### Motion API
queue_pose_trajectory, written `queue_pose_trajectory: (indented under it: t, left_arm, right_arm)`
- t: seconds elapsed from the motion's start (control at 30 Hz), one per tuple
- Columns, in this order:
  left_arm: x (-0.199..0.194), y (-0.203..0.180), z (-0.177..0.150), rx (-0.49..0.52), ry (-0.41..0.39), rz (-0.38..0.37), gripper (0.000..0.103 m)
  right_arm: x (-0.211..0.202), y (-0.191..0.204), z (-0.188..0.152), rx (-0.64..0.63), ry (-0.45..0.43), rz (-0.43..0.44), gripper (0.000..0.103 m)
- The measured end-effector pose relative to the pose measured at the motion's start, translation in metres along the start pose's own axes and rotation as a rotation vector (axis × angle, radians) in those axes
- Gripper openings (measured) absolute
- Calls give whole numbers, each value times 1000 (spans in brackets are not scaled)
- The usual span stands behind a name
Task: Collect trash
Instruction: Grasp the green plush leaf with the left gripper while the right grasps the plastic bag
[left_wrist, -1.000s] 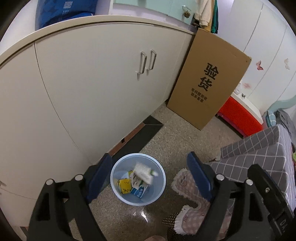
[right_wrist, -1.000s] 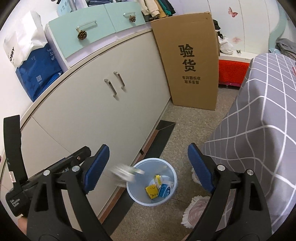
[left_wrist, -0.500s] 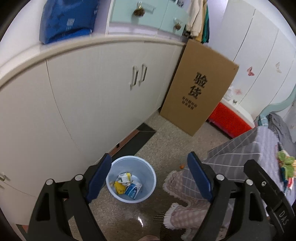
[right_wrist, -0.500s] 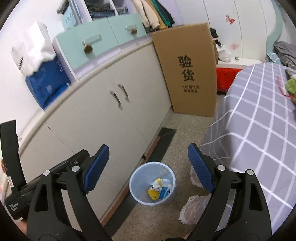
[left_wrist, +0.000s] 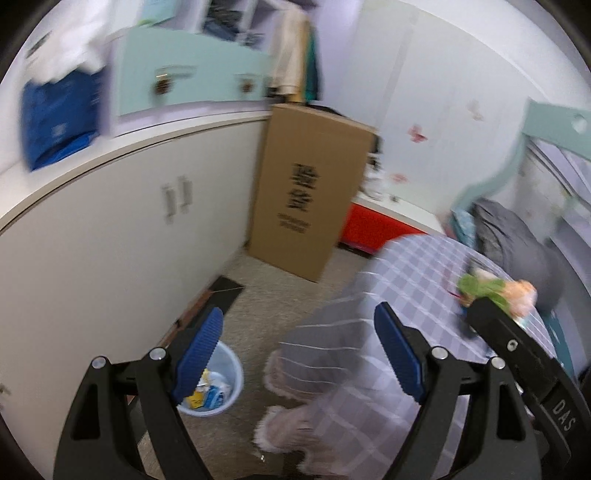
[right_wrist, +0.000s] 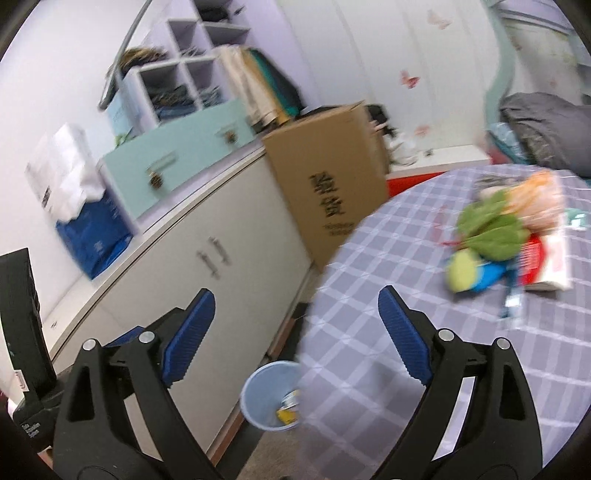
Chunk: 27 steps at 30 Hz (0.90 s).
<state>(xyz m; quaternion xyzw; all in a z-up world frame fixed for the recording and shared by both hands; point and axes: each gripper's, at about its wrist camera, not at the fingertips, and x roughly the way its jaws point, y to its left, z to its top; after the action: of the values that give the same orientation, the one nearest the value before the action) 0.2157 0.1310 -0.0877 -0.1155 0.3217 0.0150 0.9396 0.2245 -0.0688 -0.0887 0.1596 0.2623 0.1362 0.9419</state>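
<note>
A pale blue trash bin (left_wrist: 221, 384) stands on the floor by the white cabinet and holds several cartons; it also shows in the right wrist view (right_wrist: 266, 398), partly hidden by the table edge. A heap of trash (right_wrist: 506, 229), green, orange, blue and red wrappers, lies on the grey checked tablecloth (right_wrist: 369, 314); it shows in the left wrist view (left_wrist: 491, 286) too. My left gripper (left_wrist: 299, 354) is open and empty, high above the floor. My right gripper (right_wrist: 295, 332) is open and empty over the table's left edge.
A tall cardboard box (left_wrist: 306, 192) leans against the white cabinet (left_wrist: 110, 229). A red low unit (left_wrist: 373, 225) stands behind it. Pink slippers (left_wrist: 280, 424) lie on the floor by the table. A grey bundle of cloth (right_wrist: 543, 129) lies beyond the table.
A piece of trash dropped into the bin a second ago. Both grippers have since risen and swung right, bringing the table and its trash heap into view. Both stayed open.
</note>
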Motion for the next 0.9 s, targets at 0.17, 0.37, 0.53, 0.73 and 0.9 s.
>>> queue_pose_trajectory:
  t: [0.17, 0.37, 0.53, 0.73, 0.9]
  left_arm:
    - [13, -76, 1, 123, 11, -73, 82]
    - [44, -155, 12, 266, 38, -116, 82]
    - [84, -198, 18, 318, 118, -194, 82]
    - [137, -229, 22, 358, 211, -239, 69]
    - [164, -243, 16, 419, 279, -265, 62]
  right_arm:
    - [-30, -65, 19, 52, -49, -103, 89]
    - [-56, -142, 53, 97, -92, -256, 90]
    - [-51, -191, 67, 166, -71, -281, 90]
    - [-28, -220, 78, 200, -33, -250, 90]
    - [-6, -226, 87, 196, -3, -242, 90]
